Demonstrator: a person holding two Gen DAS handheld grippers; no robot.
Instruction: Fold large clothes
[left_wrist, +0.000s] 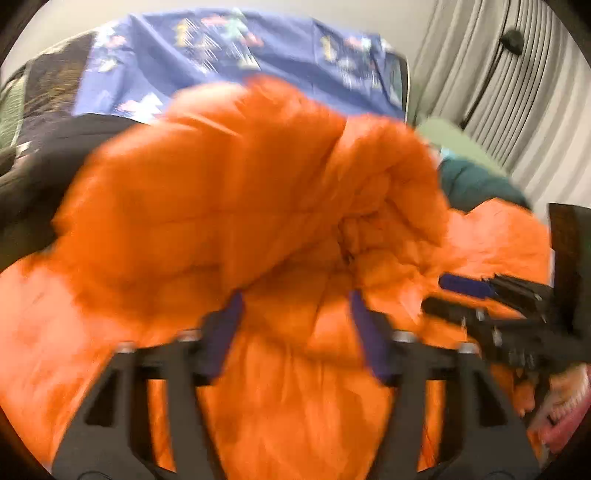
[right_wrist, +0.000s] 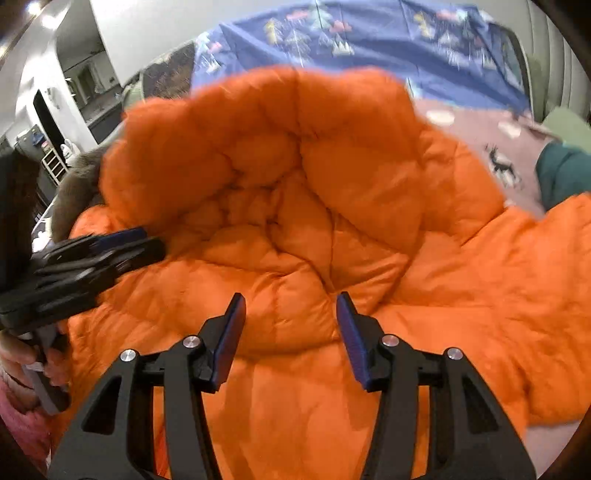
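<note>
A puffy orange quilted jacket (left_wrist: 229, 192) lies bunched on the bed, one padded part folded up and over into a thick roll. My left gripper (left_wrist: 297, 306) stands open right at the roll's near edge, and the orange fabric bulges between its blue pads without being pinched. The picture is blurred. From the right wrist view the jacket (right_wrist: 295, 206) spreads wide, and my right gripper (right_wrist: 290, 302) hovers open just over its quilted surface with nothing clamped. Each gripper shows in the other's view: the right gripper (left_wrist: 439, 293) and the left gripper (right_wrist: 153, 242) sit close side by side.
A blue patterned sheet (right_wrist: 388, 48) covers the far end of the bed, over a pink cover with a deer print (right_wrist: 498, 162). A teal garment (right_wrist: 565, 173) lies at the right. Grey fur trim (right_wrist: 77, 184) shows at the left, and grey curtains (left_wrist: 498, 92) hang at the right.
</note>
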